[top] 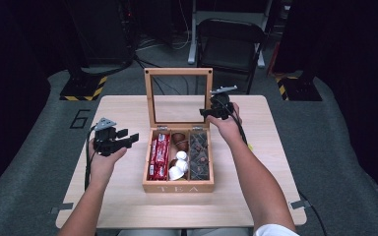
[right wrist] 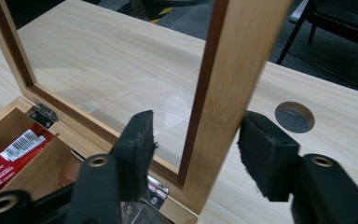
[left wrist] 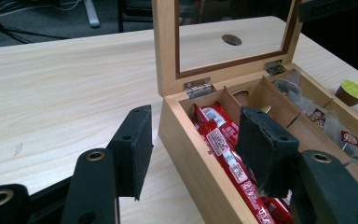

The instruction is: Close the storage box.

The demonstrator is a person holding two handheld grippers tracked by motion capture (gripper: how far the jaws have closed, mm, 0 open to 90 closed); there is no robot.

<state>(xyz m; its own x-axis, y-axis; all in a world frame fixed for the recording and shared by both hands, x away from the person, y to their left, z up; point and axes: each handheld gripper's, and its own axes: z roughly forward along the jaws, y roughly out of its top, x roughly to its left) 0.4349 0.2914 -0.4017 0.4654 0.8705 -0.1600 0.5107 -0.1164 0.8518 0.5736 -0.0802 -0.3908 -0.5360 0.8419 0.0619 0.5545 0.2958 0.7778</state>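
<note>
A wooden tea box (top: 178,187) marked TEA stands mid-table, its glass-paned lid (top: 178,96) upright. It holds red packets (top: 159,156) on the left, white and brown capsules (top: 179,160) in the middle and clear tea bags (top: 199,155) on the right. My right gripper (top: 207,112) is open at the lid's right edge. In the right gripper view its jaws (right wrist: 199,130) straddle the lid's wooden side rail (right wrist: 223,93). My left gripper (top: 129,136) hovers open just left of the box. Its own view (left wrist: 196,135) looks over the box's left wall (left wrist: 200,154) at the red packets (left wrist: 228,154).
A green-topped capsule (left wrist: 352,91) sits on the table right of the box. The light wood table (top: 128,206) has a round cable hole (right wrist: 294,116) behind the lid. A black folding chair (top: 231,42) stands beyond the far edge.
</note>
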